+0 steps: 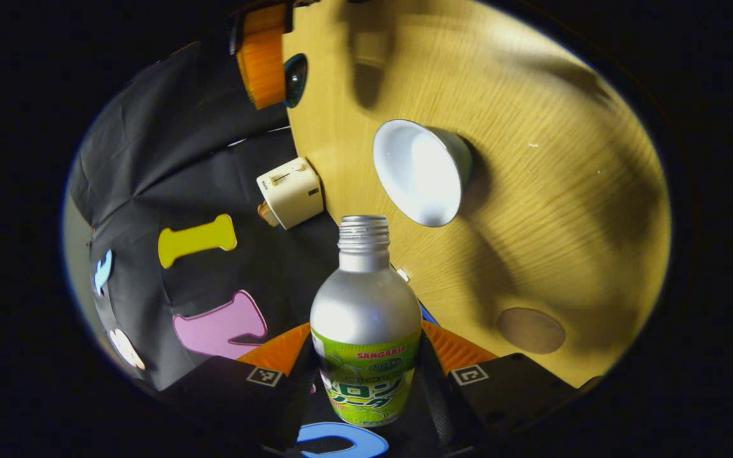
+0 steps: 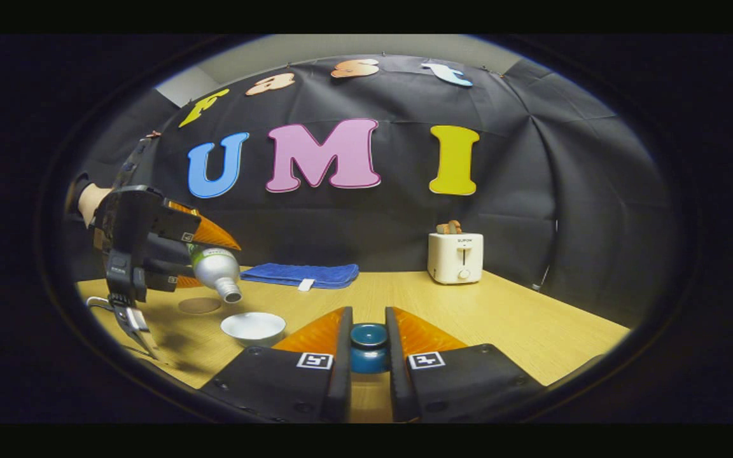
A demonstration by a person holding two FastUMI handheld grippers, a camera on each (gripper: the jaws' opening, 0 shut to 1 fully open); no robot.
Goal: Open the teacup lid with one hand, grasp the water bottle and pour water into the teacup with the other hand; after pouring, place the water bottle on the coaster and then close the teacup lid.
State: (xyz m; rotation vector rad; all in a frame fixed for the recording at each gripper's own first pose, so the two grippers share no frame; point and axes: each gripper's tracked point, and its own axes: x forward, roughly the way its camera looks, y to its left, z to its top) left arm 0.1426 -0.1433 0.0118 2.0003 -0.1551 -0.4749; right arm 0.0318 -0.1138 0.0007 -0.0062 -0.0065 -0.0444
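Wooden tabletop [image 2: 500, 318] against a black cloth wall: your left gripper [image 1: 366, 362] has both fingers clamped on the silver water bottle [image 1: 365, 324], which the right gripper view shows tipped steeply, its uncapped threaded neck aimed down and sitting just above and left of the white teacup [image 2: 253, 327]. That teacup stands open on the table, its pale inside facing the bottle's mouth in the left gripper view. Your right gripper [image 2: 368, 356] is closed on the dark blue teacup lid [image 2: 368, 346], held between its fingers near the table, to the right of the cup. A round brown coaster [image 2: 200, 305] lies flat on the wood behind and left of the teacup, under the tilted bottle. Farther back, a folded blue cloth [image 2: 300, 275] rests by the wall, and a cream toaster [image 2: 455, 257] stands to its right.
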